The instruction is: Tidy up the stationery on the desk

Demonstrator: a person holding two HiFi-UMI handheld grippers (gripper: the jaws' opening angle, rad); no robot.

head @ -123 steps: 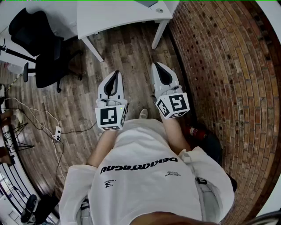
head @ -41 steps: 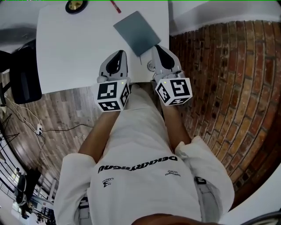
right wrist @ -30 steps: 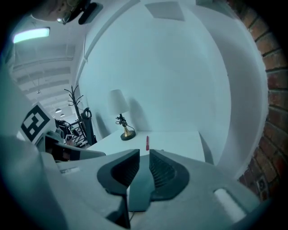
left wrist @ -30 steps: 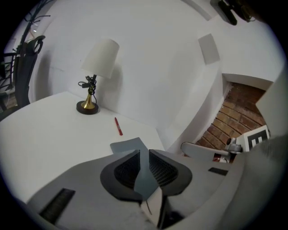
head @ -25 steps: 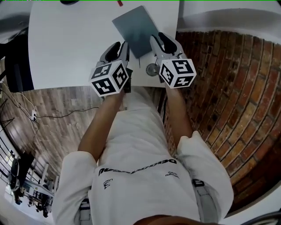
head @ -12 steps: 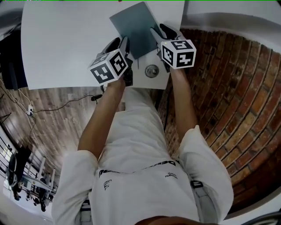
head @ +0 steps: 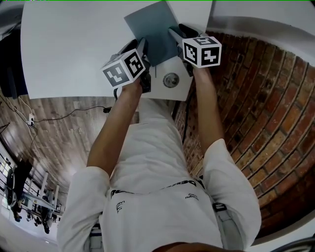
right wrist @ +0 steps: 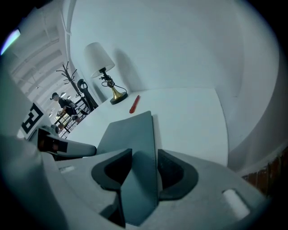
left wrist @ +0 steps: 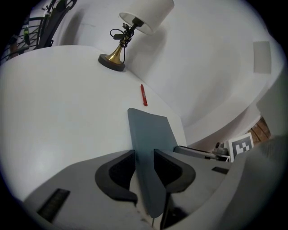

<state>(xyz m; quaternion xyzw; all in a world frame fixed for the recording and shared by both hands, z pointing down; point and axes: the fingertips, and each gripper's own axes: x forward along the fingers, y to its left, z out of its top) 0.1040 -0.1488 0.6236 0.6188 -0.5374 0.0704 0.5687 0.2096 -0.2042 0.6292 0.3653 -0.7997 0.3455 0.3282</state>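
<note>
Notebook [head: 151, 30], grey-blue and thin, lies flat on the white counter [head: 69, 54], near the corner by the brick wall [head: 256, 98]. Left tool [left wrist: 144, 155] and right tool [right wrist: 145, 155] flank its near end. The jaws of both have just been opening and stand wide, each straddling one long edge of the cover without a grip. Red pen [left wrist: 143, 95] and lamp [left wrist: 146, 13] lie well beyond. Likely failures: jaws closing on so thin an edge may slip off or scrape the counter, and uneven lifting may bend or splay the cover. The tools hide the near end. Notebook or folder cannot be told, nor whether either jaw already touches.
</note>
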